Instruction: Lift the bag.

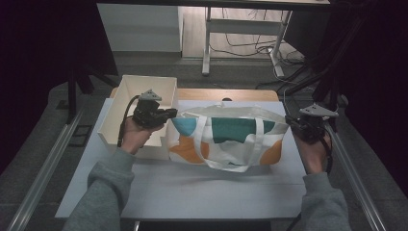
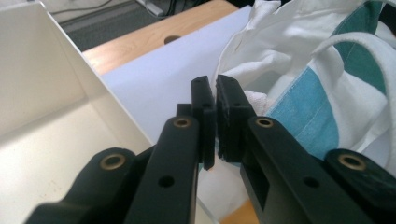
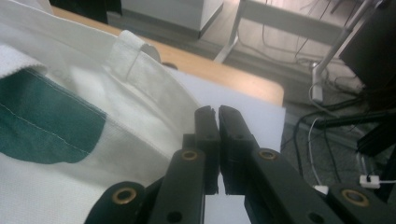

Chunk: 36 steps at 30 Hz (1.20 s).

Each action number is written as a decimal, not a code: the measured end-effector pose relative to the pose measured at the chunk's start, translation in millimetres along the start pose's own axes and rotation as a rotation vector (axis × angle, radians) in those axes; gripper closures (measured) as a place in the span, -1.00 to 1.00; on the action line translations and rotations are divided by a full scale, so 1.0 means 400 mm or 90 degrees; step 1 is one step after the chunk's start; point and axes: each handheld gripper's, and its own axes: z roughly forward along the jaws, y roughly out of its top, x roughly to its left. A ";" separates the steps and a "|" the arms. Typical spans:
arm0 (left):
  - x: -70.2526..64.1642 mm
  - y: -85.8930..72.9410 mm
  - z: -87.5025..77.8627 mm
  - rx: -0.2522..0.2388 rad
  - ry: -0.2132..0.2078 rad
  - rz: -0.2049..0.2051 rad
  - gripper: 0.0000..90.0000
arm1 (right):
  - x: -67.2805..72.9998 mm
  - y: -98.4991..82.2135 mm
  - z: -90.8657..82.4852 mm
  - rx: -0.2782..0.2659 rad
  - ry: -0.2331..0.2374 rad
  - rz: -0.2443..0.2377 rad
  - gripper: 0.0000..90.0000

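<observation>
In the high view, the tote bag point(image 1: 228, 137) lies flat on the tabletop point(image 1: 202, 187) beside the white box point(image 1: 144, 86), with the left gripper point(image 1: 171, 113) and right gripper point(image 1: 288, 120) at its upper corners.

The left gripper view shows jaws pressed together, empty, beside cloth; they could push it away.

The right gripper view shows the same: jaws pressed together beside the bag's edge, risking a missed pinch.

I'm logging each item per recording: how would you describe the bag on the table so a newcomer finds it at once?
On the pale sheet covering the table, look right of the open white box. The tote bag lies there between the two shut grippers, the left gripper and the right gripper. It is the sole soft thing: white cloth with teal, blue and orange patches and looping white handles.
</observation>
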 end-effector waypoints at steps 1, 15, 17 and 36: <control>0.002 -0.001 0.004 0.003 0.000 -0.001 0.92 | 0.001 -0.005 0.008 0.004 0.001 0.000 0.94; 0.019 -0.024 0.029 0.037 0.001 -0.006 0.93 | 0.012 -0.052 0.072 0.050 0.016 0.006 0.93; 0.019 -0.023 0.030 0.037 0.002 -0.005 0.93 | 0.011 -0.051 0.075 0.050 0.017 0.009 0.93; -0.006 -0.019 -0.010 -0.022 0.007 0.001 0.10 | 0.028 -0.036 0.034 -0.031 0.063 0.042 0.24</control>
